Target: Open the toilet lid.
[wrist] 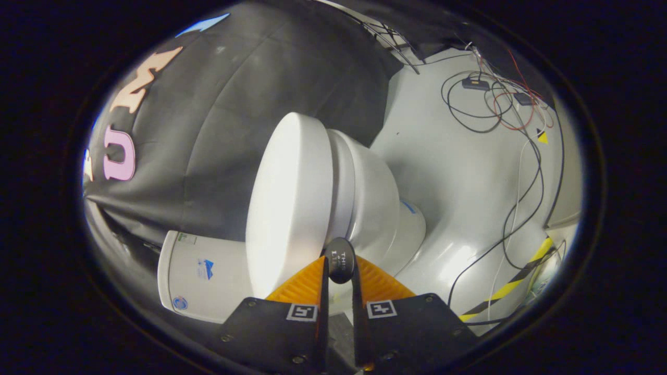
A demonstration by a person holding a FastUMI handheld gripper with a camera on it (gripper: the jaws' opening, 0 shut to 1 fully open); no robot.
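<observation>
- Toilet lid (289,203), closed on the bowl (372,203), stands just ahead of the fingers, cistern (200,276) to its left.
- Fingers (340,273) are clenched on a small dark tab (340,259) at the lid's near edge, seemingly a handle for lifting.

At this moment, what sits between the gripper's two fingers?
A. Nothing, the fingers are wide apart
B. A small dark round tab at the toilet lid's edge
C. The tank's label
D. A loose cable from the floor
B: the gripper has both fingers closed against the small dark round tab at the edge of the toilet lid, which looks raised off the bowl.
</observation>
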